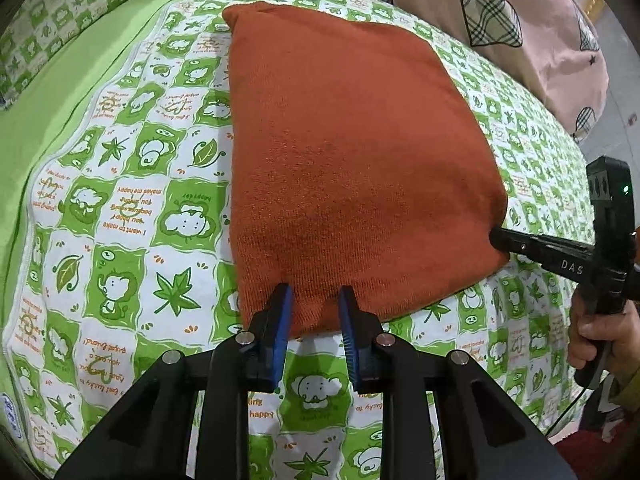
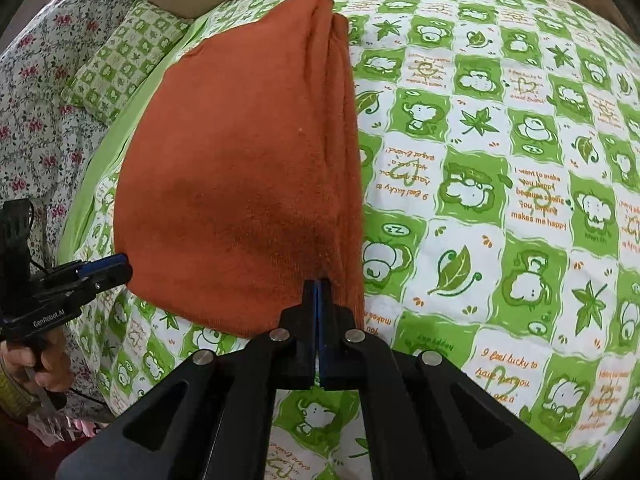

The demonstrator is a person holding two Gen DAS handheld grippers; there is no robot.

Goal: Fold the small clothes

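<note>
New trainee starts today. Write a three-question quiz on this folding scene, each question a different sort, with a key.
1. True or false: the right tongs are shut on the cloth.
2. Multiple choice: the left tongs are A) shut on the cloth's corner, B) open at the cloth's near edge, C) lifted far above the bed.
3. Fill in: the cloth lies on a green and white ____.

Key
1. True: the fingers meet on the near edge, beside the stacked folded layers.
2. B: a gap shows between the blue pads, with orange fabric in it.
3. Sheet, printed with leaves and cartoon animals.
</note>
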